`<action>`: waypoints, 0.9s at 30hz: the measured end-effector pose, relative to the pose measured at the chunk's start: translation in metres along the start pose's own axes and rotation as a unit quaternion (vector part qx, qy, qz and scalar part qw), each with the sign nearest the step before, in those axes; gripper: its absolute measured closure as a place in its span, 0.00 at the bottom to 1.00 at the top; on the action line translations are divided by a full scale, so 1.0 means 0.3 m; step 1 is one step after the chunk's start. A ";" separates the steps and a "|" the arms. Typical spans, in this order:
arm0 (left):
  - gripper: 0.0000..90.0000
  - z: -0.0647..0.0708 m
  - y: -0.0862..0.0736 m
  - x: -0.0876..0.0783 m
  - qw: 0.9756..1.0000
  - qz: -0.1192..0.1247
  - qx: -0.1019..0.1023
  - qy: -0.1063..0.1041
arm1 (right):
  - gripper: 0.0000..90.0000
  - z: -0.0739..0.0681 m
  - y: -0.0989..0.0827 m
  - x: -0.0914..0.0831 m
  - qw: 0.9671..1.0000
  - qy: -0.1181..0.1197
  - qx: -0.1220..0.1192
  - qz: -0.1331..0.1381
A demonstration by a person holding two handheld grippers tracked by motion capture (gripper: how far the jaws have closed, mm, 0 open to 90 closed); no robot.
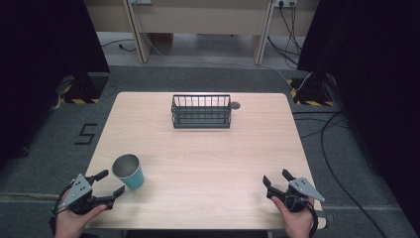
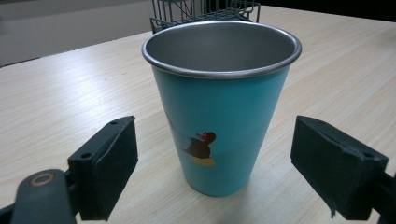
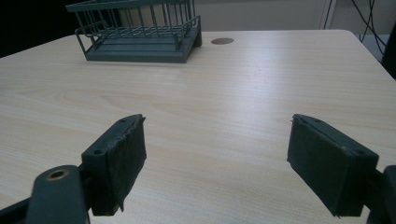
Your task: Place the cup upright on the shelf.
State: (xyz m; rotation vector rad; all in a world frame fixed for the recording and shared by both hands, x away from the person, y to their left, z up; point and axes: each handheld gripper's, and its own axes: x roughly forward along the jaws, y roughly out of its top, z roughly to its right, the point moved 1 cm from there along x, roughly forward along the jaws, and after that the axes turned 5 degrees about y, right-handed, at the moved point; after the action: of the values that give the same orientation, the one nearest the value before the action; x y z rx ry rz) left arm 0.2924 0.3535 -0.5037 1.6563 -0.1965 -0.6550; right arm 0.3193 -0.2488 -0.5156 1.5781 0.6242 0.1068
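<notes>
Two grippers, both jaws wide, holding nothing. Your left gripper [image 1: 110, 187] sits just beside cup [image 1: 129, 170], jaws flanking it, untouched. Cup upright, well short of basket [image 1: 201, 111]. Right gripper [image 1: 275, 184] far right of cup. Risk: uneven closing tips cup.

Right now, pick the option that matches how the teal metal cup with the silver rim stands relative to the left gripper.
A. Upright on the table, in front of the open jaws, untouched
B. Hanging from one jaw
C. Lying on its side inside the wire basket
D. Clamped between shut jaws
A: the teal metal cup stands upright on the wooden table, just ahead of the left gripper, whose jaws are spread wide and clear of its sides.
</notes>
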 end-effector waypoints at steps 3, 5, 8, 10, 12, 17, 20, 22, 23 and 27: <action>0.16 0.003 0.002 0.002 1.000 0.000 -0.002 -0.003 | 0.22 0.001 0.000 0.000 1.000 0.000 0.003 0.000; 0.16 0.007 0.003 0.008 1.000 -0.002 -0.003 -0.006 | 0.22 0.001 0.000 0.001 1.000 0.001 0.004 0.000; 0.16 0.010 0.006 0.012 1.000 0.000 -0.007 -0.008 | 0.22 -0.003 0.000 0.001 1.000 0.002 0.002 -0.001; 0.16 0.012 0.008 0.015 1.000 0.000 -0.007 -0.011 | 0.22 -0.004 0.000 0.001 1.000 0.003 0.003 -0.002; 0.16 0.014 0.009 0.021 1.000 -0.002 -0.007 -0.012 | 0.22 -0.005 0.000 0.003 1.000 0.005 0.002 -0.002; 0.16 0.016 0.018 0.041 1.000 -0.007 -0.006 -0.014 | 0.22 -0.002 0.001 0.006 1.000 0.008 0.007 -0.002; 0.16 0.017 0.020 0.046 1.000 -0.009 -0.005 -0.015 | 0.22 -0.002 0.001 0.007 1.000 0.007 0.004 -0.002; 0.16 0.019 0.020 0.052 1.000 -0.012 -0.001 -0.019 | 0.22 -0.003 0.002 0.007 1.000 0.007 0.003 -0.002; 0.16 0.021 0.019 0.059 1.000 -0.016 0.001 -0.020 | 0.22 -0.003 0.002 0.008 1.000 0.008 0.004 -0.003; 0.16 0.019 0.019 0.071 1.000 -0.016 -0.001 -0.017 | 0.22 -0.003 0.002 0.009 1.000 0.009 0.003 -0.004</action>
State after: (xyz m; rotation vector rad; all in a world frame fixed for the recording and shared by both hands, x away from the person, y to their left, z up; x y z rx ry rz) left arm 0.3080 0.3372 -0.5051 1.6494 -0.1940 -0.7077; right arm 0.3213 -0.2466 -0.5158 1.5821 0.6447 0.1130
